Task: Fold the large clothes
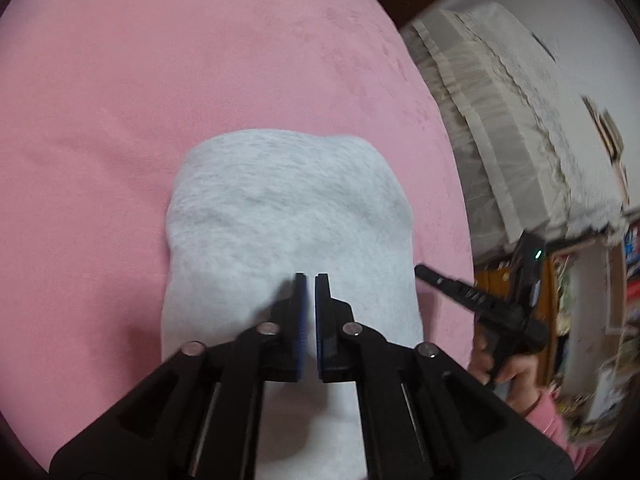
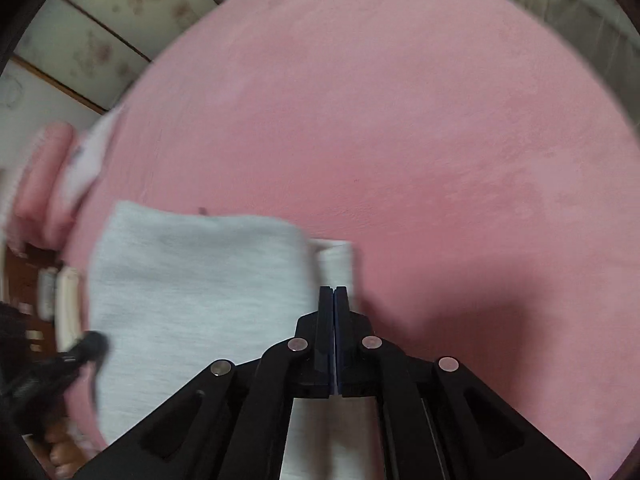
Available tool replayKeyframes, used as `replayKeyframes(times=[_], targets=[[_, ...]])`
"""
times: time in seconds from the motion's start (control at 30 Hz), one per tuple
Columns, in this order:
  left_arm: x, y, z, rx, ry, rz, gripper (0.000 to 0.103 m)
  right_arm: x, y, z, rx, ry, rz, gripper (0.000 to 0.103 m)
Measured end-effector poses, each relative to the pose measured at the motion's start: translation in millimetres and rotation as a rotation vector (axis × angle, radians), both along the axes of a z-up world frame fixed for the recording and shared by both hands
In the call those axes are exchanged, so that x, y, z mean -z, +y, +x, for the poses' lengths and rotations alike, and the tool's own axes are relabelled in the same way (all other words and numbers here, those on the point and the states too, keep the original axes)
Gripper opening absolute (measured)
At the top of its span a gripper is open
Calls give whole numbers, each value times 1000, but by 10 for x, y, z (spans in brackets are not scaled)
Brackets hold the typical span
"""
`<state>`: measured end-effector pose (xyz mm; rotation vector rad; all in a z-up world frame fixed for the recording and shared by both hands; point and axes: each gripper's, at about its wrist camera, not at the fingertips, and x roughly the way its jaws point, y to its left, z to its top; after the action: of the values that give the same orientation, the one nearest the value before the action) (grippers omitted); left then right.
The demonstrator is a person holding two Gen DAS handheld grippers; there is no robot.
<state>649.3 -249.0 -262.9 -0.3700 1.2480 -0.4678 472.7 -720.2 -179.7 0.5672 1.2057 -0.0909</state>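
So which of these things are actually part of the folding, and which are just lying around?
Part of the job:
- grey garment, folded into a compact shape on the pink blanket
- left gripper, shut, above the garment
- right gripper, shut, at the garment's edge

Just lying about:
- cream lace-covered furniture beside the bed
- pink and white bedding at the blanket's edge

Wide open pink bed point(image 1: 200, 80) ahead and to the left, nothing on it. The folded grey garment point(image 1: 288, 216) sits in the near middle, and a draped cabinet point(image 1: 500, 128) crowds the bed's right edge.
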Motion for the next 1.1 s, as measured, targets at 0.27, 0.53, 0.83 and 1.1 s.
replayKeyframes(times=[0.27,0.53,0.83,1.1], targets=[[-138,189,-590,5,98,-66,0,-389,553,-633,-343,-80,358,0],[76,254,-925,-55,127,-72,0,307,87,-1529,-175,65,203,0],[-269,344,-1522,-104,47,182,0,-180,733,-2001,-171,83,-133,0],[-491,202,-1756,-123,77,392,8,-972,883,-2785,-122,144,-138,12]])
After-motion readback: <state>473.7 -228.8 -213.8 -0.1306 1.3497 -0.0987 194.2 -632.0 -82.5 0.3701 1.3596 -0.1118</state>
